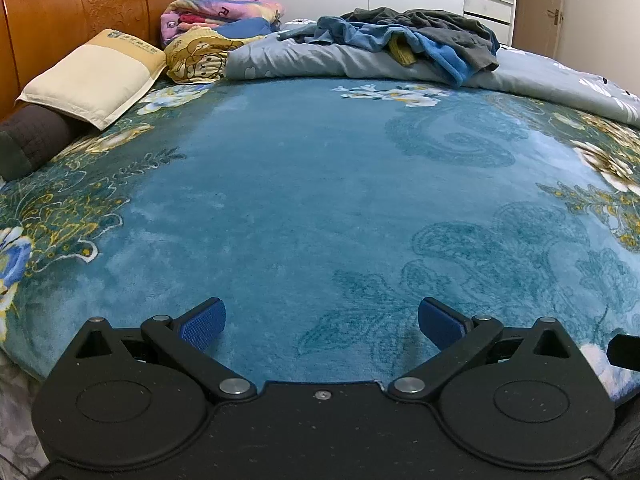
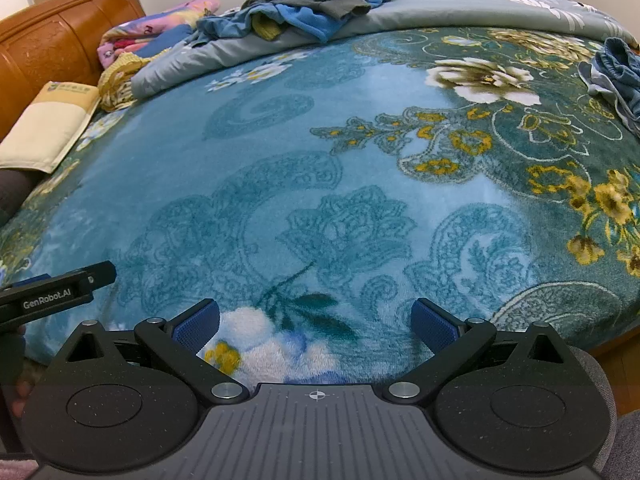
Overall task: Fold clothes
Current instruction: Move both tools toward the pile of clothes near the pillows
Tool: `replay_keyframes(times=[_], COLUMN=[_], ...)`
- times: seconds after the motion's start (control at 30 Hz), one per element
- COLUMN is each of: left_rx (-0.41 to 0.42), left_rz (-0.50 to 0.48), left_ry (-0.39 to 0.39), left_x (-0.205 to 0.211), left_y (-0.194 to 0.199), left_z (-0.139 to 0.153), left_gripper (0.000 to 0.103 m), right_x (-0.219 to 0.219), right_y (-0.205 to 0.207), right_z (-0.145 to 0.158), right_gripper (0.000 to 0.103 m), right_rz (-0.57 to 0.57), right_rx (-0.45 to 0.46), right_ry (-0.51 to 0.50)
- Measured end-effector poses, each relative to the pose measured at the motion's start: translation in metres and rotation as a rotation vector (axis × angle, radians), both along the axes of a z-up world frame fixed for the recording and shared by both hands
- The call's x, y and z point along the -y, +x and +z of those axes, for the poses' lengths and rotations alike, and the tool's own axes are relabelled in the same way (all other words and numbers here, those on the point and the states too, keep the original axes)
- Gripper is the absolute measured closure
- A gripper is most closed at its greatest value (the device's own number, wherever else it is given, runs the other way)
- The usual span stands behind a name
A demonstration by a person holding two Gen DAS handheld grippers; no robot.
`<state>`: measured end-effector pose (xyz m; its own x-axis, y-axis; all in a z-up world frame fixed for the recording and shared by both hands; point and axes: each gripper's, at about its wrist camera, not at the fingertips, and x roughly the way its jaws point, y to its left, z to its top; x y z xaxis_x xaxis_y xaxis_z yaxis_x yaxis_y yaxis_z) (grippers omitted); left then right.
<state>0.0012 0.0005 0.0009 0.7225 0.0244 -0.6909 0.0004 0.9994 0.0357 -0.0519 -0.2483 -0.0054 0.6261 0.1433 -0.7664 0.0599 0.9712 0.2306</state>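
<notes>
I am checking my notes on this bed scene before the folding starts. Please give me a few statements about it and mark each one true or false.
1. Both grippers are open and hold nothing. True: the left gripper and the right gripper have their fingers wide apart over the blue floral blanket.
2. The pile of clothes lies at the far side of the bed. True.
3. The pile lies directly on the floral blanket. False: it lies on a grey quilt.
4. The cream pillow is at the foot of the bed. False: it is by the wooden headboard.
</notes>
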Motion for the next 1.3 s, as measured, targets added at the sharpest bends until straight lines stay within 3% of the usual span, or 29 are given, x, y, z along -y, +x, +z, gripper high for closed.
replay_keyframes(times=[0.63, 0.87, 0.97, 1.1, 1.17, 1.23, 1.3], left_rx=[0.048, 0.115, 0.156, 0.211, 0.238, 0.265, 0.292], left_rz=[-0.023, -0.035, -0.044, -0.056, -0.062, -0.068, -0.075], left_ry=[0.01, -0.067, -0.11, -0.168, -0.197, -0.226, -0.255], left_x=[0.001, 0.003, 0.006, 0.009, 0.01, 0.012, 0.013], left_y=[0.008, 0.037, 0.056, 0.082, 0.095, 0.108, 0.121], left_z=[0.001, 0.009, 0.014, 0.02, 0.023, 0.026, 0.03], left_gripper=[0.001, 0.001, 0.001, 0.001, 0.001, 0.001, 0.001], right_x=[0.0, 0.008, 0.018, 0.036, 0.048, 0.061, 0.071], right_y=[0.005, 0.025, 0.038, 0.049, 0.057, 0.075, 0.09], right_z=[0.002, 0.007, 0.015, 0.037, 0.04, 0.035, 0.028], right_gripper=[0.0, 0.0, 0.0, 0.0, 0.0, 0.0, 0.0], right_rz=[0.012, 0.013, 0.013, -0.08, -0.199, -0.284, -0.264], right_rx=[0.008, 0.021, 0.077, 0.263, 0.324, 0.266, 0.23], right_ry=[-0.022, -0.05, -0.05, -0.072, -0.059, -0.018, 0.025])
